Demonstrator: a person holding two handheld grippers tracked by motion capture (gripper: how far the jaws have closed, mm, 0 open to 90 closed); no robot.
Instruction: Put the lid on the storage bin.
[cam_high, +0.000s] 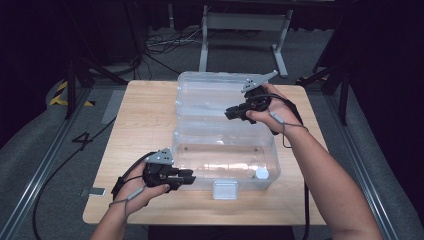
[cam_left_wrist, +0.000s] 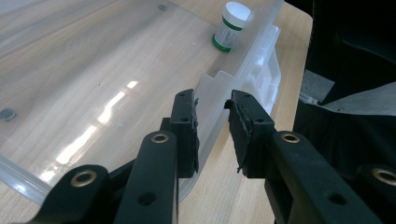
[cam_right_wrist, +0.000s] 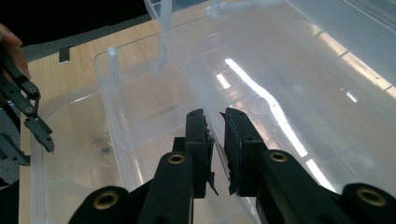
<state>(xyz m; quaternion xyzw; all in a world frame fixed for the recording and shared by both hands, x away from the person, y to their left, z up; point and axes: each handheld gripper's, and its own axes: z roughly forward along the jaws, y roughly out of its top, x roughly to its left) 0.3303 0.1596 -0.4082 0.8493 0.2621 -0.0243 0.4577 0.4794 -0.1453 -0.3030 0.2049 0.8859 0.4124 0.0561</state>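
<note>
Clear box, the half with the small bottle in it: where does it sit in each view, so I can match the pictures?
High view: clear box at the table's middle, its near left corner at the left gripper.
Left gripper view: upper left, its rim running down between the jaws.
Right gripper view: left half, beside the open lid.
Shared landmark: the wooden table under it.

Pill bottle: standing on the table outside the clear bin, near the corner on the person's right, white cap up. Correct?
Not quite. The pill bottle stands inside the clear bin, not outside it on the table. The left gripper view shows it behind the bin's wall; the corner and the white cap up are right.
</note>
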